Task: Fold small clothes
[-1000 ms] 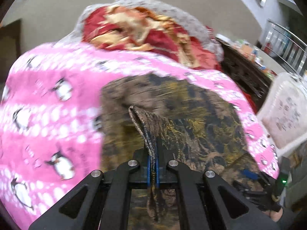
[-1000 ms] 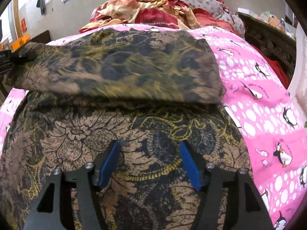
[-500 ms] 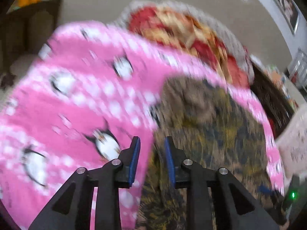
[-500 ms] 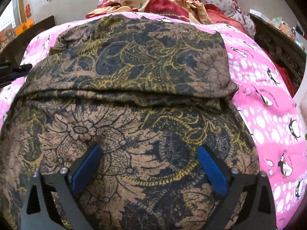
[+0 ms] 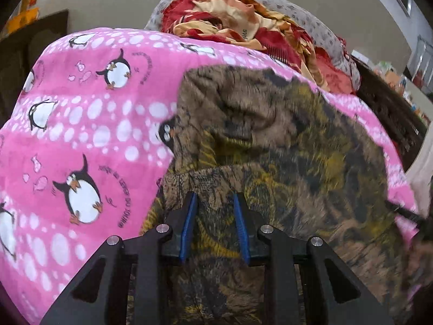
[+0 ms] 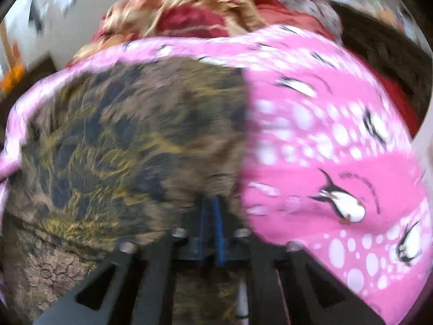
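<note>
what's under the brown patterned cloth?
The brown cloth lies on the pink penguin blanket, which shows around its left, far and right edges. Its far part is folded over its own near layer. Whatever lies beneath the cloth's middle is covered.

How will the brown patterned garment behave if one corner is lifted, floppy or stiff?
Probably floppy: the brown patterned garment lies in soft folds and rumples on the pink penguin blanket, so a lifted corner should drape and trail. It looks thin and light. It may drag rather than slide on the fuzzy-looking blanket, though blur limits this.
</note>
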Tool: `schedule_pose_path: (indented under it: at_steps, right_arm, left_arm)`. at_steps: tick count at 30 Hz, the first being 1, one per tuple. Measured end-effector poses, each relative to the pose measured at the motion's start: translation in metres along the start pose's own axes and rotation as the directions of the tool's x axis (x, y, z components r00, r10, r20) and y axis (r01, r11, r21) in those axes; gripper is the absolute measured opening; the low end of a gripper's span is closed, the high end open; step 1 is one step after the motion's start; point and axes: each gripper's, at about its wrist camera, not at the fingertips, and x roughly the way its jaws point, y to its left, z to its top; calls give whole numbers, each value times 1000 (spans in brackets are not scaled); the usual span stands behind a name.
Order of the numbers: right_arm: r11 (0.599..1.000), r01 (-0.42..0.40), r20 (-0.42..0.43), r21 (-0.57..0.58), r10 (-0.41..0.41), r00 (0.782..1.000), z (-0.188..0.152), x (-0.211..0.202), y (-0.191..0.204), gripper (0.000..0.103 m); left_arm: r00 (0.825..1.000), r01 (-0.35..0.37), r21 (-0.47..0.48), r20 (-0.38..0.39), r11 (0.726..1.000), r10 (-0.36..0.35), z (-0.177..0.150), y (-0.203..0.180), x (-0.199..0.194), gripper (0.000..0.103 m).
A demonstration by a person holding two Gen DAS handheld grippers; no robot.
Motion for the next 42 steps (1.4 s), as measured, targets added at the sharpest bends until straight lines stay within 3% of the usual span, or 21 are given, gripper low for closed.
schedule_pose_path:
  at_steps: [2, 4, 6, 9, 11, 12, 13, 22, 27, 30, 33, 38, 42]
  right_arm:
    - [1000, -14, -13, -10, 14, 1000, 2, -2, -2, 0]
    - [998, 39, -5, -58, -39, 999, 9, -7, 10, 0]
    - [998, 38, 81, -50, -34, 996, 25, -20, 17, 0]
    - [998, -57, 183, -18, 59, 981, 57, -23, 31, 4]
    - [999, -30, 147, -29, 34, 989, 70, 0, 39, 14]
    - [999, 35, 51, -33, -34, 998, 72, 29, 39, 18]
    - [997, 60, 6, -42, -60, 998, 68, 43, 33, 18]
    - [1000, -22, 61, 12, 21, 998, 58, 46, 22, 19]
    - [1000, -13, 206, 1, 13, 978, 42, -13, 49, 25]
    - [998, 42, 128, -53, -35, 991, 14, -26, 77, 25]
    - [996, 49, 25, -78, -47, 999, -14, 0, 80, 26]
    - [998, 24, 62, -61, -20, 998, -27, 5, 71, 26]
    - [998, 61, 77, -18, -59, 995, -24, -16, 77, 26]
  left_arm:
    - [1000, -8, 19, 17, 1000, 8, -4, -4, 2, 11]
    - [1000, -17, 17, 15, 1000, 17, -3, -4, 4, 12]
    - [1000, -16, 14, 13, 1000, 15, -3, -4, 5, 12]
    - [1000, 0, -3, 13, 1000, 0, -3, -1, 4, 12]
    - [1000, 20, -22, 14, 1000, -19, -2, 3, 5, 12]
    - [999, 29, -30, 15, 999, -29, -2, 4, 5, 12]
    - [999, 36, -35, 15, 999, -36, -2, 5, 5, 12]
    - [999, 33, -41, 17, 999, -32, -1, 5, 7, 12]
    - [999, 38, -45, 17, 998, -37, -1, 5, 7, 12]
    - [999, 52, -56, 19, 997, -51, -1, 8, 7, 12]
    - [999, 49, -53, 20, 997, -48, -2, 7, 6, 12]
    - [999, 37, -46, 17, 998, -36, -2, 6, 6, 12]
    - [1000, 20, -35, 13, 999, -19, -1, 4, 7, 12]
